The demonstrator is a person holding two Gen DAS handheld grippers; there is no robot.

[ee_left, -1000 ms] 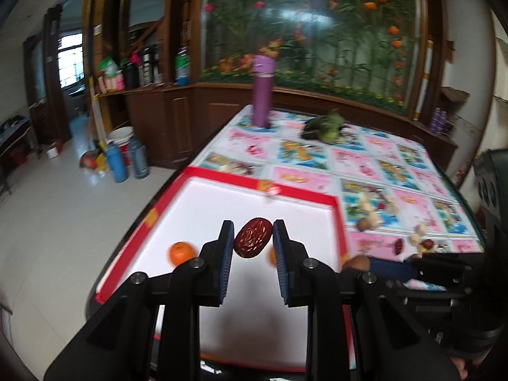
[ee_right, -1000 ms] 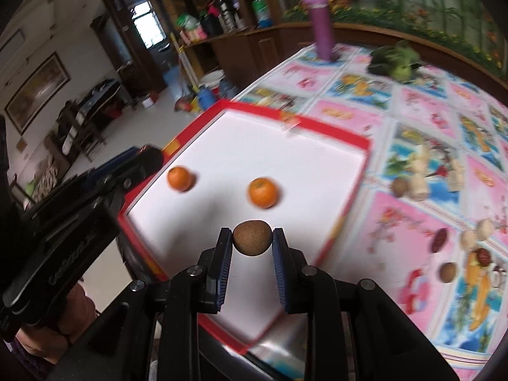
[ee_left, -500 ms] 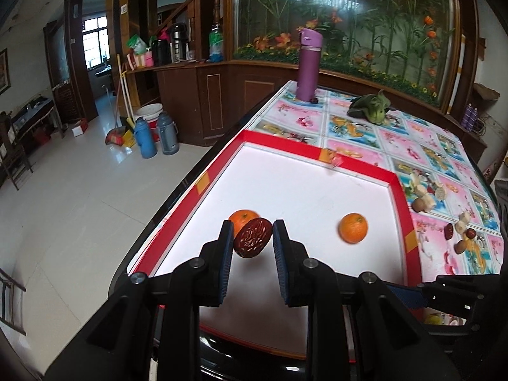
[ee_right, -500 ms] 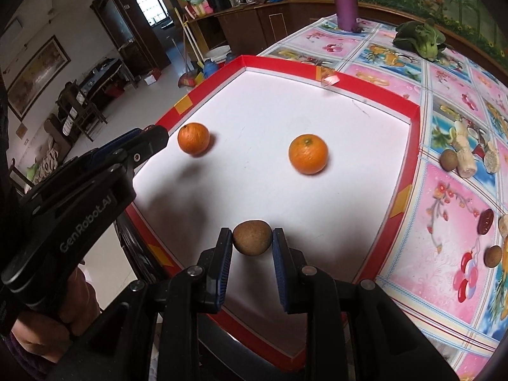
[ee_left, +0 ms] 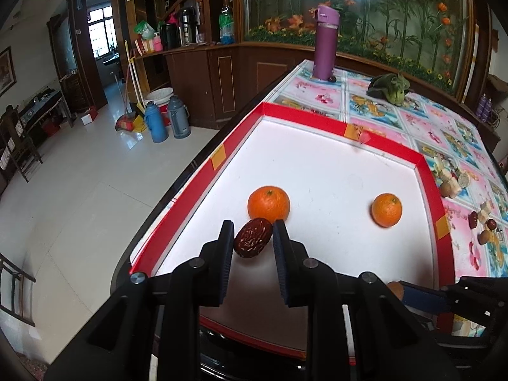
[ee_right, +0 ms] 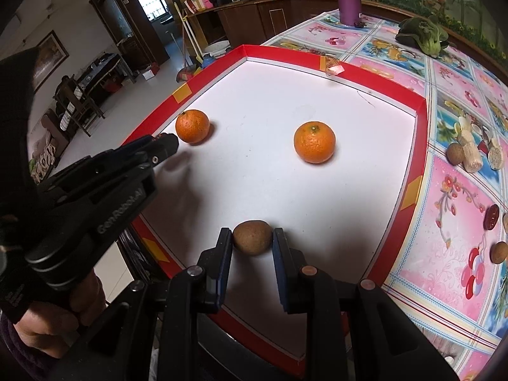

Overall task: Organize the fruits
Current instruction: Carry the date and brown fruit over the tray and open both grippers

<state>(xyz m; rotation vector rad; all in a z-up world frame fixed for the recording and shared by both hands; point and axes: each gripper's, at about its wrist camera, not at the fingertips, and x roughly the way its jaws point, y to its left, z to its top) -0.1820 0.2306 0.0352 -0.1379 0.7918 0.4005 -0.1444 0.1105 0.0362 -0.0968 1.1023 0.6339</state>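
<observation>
So my left gripper (ee_left: 253,243) had its jaws nearly closed, pinching a wrinkly dark red dried jujube (ee_left: 253,242) over the near left part of the shallow white tray with the red rim (ee_left: 427,171). Right behind the jujube sat a round orange tangerine (ee_left: 268,204), close enough that it looked almost tucked against the right jaw, though I couldn't tell if they touched. A second orange tangerine (ee_left: 386,209) sat well off to the right, out in open tray floor.

My right gripper (ee_right: 253,242) was also clamped down narrow, on a fuzzy brown kiwi-like fruit (ee_right: 253,237), low over the near edge of the tray; whether the fruit touched the floor I couldn't tell. From that side my left gripper poked in from the left, its tip just beside the far-left tangerine (ee_right: 192,126), with my hand (ee_right: 60,314) wrapped round its handle.

Outside the tray, on the worktop with the pink and blue picture cloth (ee_right: 451,209), lay a scatter of loose bits: a small brown round fruit (ee_right: 455,153), pale corn-cob chunks (ee_right: 471,157) and another dark red jujube (ee_right: 491,217). Farther back stood a tall purple flask (ee_left: 325,51) and a lump of green leafy vegetable (ee_left: 390,88).
</observation>
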